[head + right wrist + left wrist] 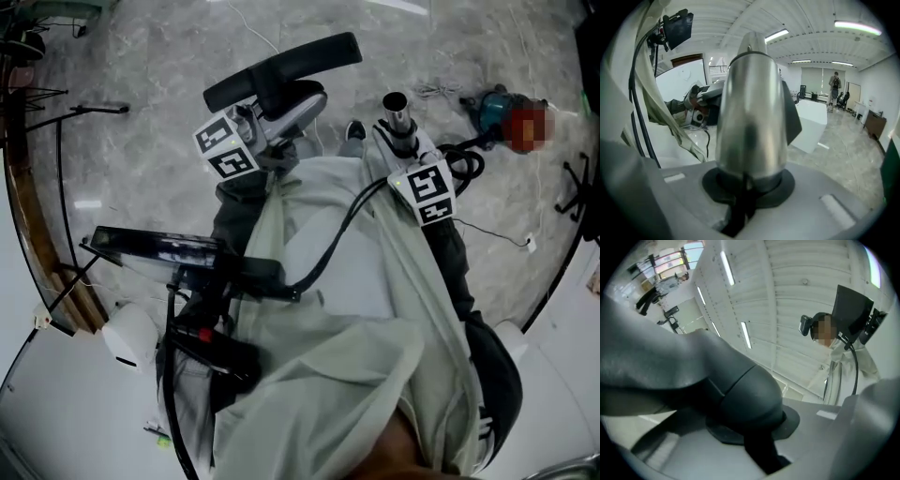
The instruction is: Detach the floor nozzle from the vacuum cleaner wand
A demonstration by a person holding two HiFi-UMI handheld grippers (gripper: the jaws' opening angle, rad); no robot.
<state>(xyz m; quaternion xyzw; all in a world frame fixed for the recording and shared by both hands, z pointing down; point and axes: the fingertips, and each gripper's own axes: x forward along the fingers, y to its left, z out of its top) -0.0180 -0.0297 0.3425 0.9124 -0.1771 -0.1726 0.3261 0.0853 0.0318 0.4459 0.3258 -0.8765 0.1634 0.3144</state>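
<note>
The left gripper (279, 129) had its jaws closed on the dark grey neck (740, 394) of the floor nozzle (281, 64). In the left gripper view this neck filled the space between the two jaws and was pressed from both sides. In the head view the head of the nozzle was a long black bar above the gripper. Its long axis went from lower left to upper right, and the neck came from it down to the jaws.

The right gripper (403, 141) was closed on the wand (395, 109), a shiny metal tube. The right gripper view showed it standing straight between the jaws. The long axis of the wand went along the gripper, away from the person, and its open round end faced the top of the head view. The nozzle and the wand were apart, with bare floor (141, 56) visible between them, so the nozzle was already off the wand.

There were one nozzle, one wand and two grippers. Each gripper had one marker cube (225, 147), and two marked faces were visible on each cube. One black cable (337, 234) crossed the light coat (375, 281) of the person. On the marble floor at the upper right lay one teal object (492, 105), too small to identify.
</note>
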